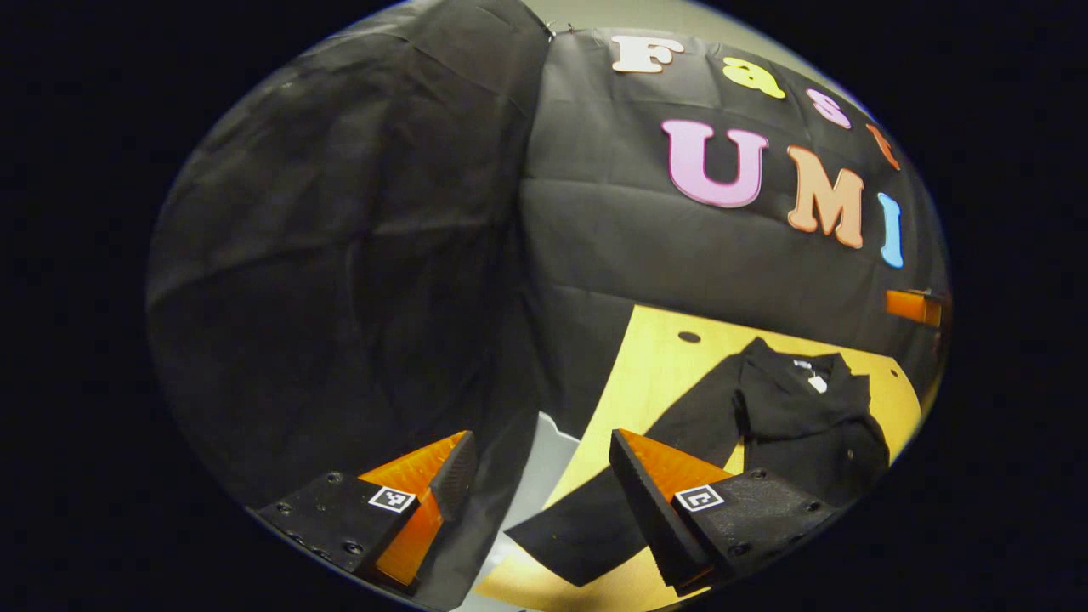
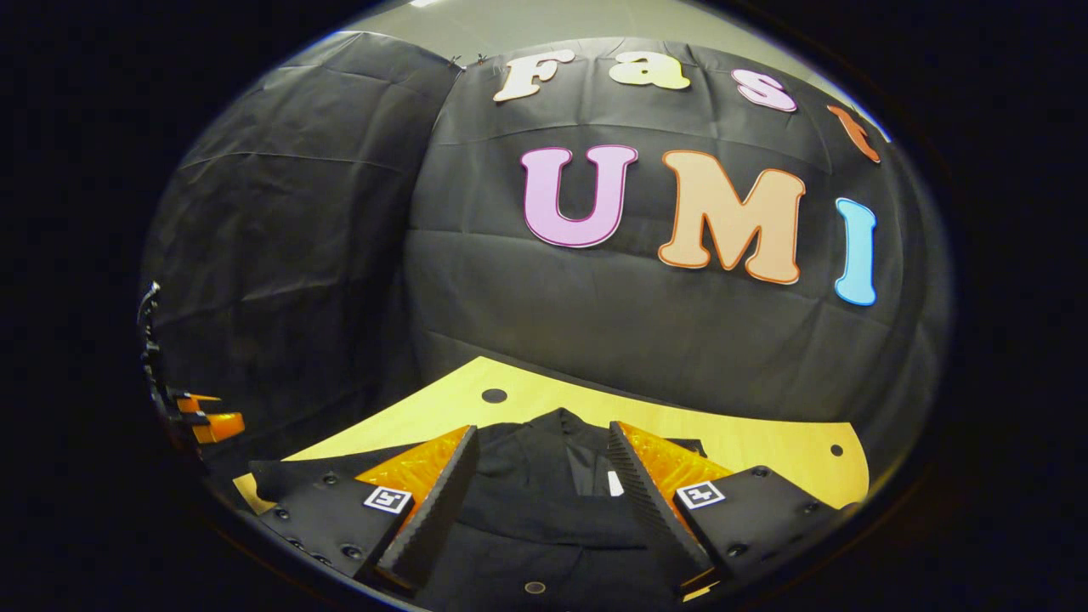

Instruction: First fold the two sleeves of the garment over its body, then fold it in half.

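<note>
Garment (image 1: pixel 799 425) flat on counter (image 1: pixel 654 365), one sleeve (image 1: pixel 629 484) stretched toward counter edge. Left claw (image 1: pixel 535 476) wide open, empty, off counter edge. Right claw (image 2: pixel 540 484) wide open, empty, above collar (image 2: pixel 561 425).

Light wooden tabletop (image 2: pixel 544 393) sitting in front of the black cloth wall (image 2: pixel 646 340), dark round holes (image 2: pixel 494 395) showing near its far edge. Pale grey floor (image 1: pixel 535 476) showing just beside the table's left edge.

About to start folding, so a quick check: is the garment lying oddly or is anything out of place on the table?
Nothing damaged or spilled. The black garment lies on the wooden table, one sleeve stretched out unfolded toward the table edge.
</note>
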Available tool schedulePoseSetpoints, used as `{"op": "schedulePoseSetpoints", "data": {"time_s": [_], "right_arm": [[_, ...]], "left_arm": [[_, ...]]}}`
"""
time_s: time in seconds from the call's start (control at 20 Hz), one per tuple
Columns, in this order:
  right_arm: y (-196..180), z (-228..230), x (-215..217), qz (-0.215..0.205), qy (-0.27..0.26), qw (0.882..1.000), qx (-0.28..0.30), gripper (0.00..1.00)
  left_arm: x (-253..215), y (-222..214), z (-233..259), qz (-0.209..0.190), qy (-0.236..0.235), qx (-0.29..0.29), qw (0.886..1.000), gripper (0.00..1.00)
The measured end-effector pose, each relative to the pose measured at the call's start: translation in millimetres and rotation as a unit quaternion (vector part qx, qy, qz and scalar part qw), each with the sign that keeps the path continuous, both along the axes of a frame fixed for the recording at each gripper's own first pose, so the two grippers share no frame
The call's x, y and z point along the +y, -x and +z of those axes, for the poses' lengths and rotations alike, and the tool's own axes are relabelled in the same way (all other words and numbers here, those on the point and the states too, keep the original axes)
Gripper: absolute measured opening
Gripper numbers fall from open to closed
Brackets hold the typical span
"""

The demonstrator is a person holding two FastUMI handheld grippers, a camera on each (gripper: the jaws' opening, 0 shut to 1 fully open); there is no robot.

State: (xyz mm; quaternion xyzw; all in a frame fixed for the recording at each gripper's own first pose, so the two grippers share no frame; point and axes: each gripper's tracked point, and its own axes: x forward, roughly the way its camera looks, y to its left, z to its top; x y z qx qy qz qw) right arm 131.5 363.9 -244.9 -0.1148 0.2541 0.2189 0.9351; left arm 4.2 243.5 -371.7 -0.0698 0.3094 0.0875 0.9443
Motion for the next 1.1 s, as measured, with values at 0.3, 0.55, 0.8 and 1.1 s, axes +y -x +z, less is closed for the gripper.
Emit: {"op": "schedulePoseSetpoints", "data": {"time_s": [0.3,0.55,0.8,1.1], "right_arm": [[13.5,-3.1,-35.1,-0.034,0.019,0.999,0.015,0.97],[20.8,-0.4,-43.7,-0.038,0.033,0.999,0.012,0.97],[27.2,3.4,-41.7,-0.027,0.048,0.998,-0.001,0.97],[41.1,-0.7,-39.0,-0.03,0.037,0.999,0.007,0.98]], "left_arm": [[-20.4,21.9,-54.3,-0.014,0.006,0.054,0.998,0.95],[-40.4,35.2,-86.5,-0.039,0.007,0.092,0.995,0.93],[-51.1,39.5,-93.8,-0.078,-0.018,0.099,0.992,0.75],[-59.4,37.4,-89.3,-0.084,-0.008,0.105,0.991,0.16]]}}
